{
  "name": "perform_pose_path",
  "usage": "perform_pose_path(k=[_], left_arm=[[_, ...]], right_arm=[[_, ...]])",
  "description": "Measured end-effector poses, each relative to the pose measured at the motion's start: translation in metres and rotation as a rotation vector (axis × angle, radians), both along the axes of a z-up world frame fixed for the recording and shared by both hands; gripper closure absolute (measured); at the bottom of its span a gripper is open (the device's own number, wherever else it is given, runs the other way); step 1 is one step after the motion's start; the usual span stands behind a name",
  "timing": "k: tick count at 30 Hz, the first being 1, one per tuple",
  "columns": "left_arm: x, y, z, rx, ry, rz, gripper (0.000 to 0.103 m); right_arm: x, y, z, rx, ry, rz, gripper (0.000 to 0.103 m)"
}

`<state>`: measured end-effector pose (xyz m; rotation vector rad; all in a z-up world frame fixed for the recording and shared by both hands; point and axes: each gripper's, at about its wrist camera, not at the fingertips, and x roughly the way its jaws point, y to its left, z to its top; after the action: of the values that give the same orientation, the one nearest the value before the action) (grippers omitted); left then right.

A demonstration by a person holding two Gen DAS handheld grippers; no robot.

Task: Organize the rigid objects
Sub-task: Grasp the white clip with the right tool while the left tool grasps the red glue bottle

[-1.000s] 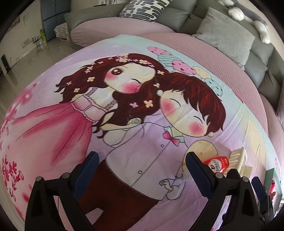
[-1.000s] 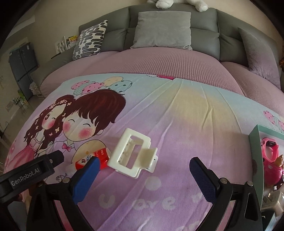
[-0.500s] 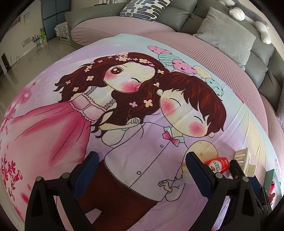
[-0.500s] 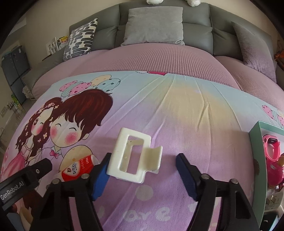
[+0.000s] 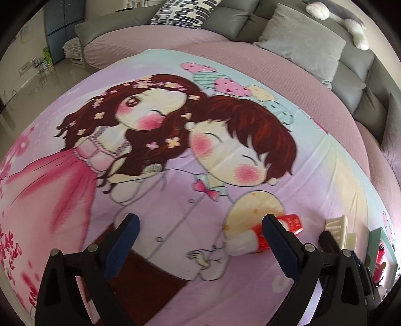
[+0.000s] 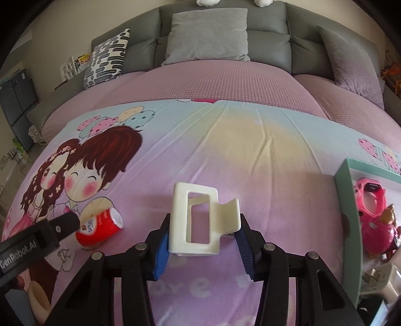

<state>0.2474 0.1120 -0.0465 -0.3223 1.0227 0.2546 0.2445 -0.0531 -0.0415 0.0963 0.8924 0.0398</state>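
A white hair clip (image 6: 198, 225) lies on the cartoon blanket. My right gripper (image 6: 203, 233) is closing on it: the blue pads touch its left edge and its right lever. In the left wrist view the same clip (image 5: 338, 225) shows at the far right, beyond a black finger of the right gripper. A red and white tube (image 5: 253, 238) lies on its side just past my left gripper's right finger. My left gripper (image 5: 200, 225) is open over the blanket with nothing between its pads. In the right wrist view the tube (image 6: 100, 225) lies left of the clip, by the left gripper's body (image 6: 37, 240).
A teal box (image 6: 348, 225) stands at the right, holding a pink toy (image 6: 373, 208) and other small items. A grey sofa (image 6: 225, 20) with cushions rings the far side of the pink-covered bed. Floor and a cabinet (image 5: 57, 30) lie to the left.
The right gripper's jaws have come in from wide open onto the hair clip's sides as it moved up to the clip. The left gripper has drifted slightly toward the red tube.
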Motion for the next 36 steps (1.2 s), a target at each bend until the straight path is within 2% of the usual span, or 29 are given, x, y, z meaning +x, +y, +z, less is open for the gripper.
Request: perform_pose_path(k=[12, 17, 21, 30, 36], left_arm=[[0.016, -0.037, 0.004, 0.049, -0.062, -0.091, 0.005], [0.024, -0.05, -0.005, 0.076, -0.024, -0.122, 0.005], [0.021, -0.049, -0.008, 0.097, 0.01, -0.103, 0.005], [0.011, -0.045, -0.011, 0.085, 0.04, -0.091, 0.005], [0.003, -0.037, -0.009, 0.041, 0.026, -0.078, 0.005]], right_arm=[[-0.031, -0.03, 0.003, -0.014, 0.042, -0.046, 0.053], [-0.043, -0.033, 0.005, -0.012, 0.055, -0.043, 0.053], [-0.046, -0.03, 0.006, -0.022, 0.053, -0.038, 0.053], [-0.045, -0.031, 0.004, -0.018, 0.05, -0.03, 0.053], [-0.044, -0.031, 0.004, -0.016, 0.051, -0.027, 0.053]])
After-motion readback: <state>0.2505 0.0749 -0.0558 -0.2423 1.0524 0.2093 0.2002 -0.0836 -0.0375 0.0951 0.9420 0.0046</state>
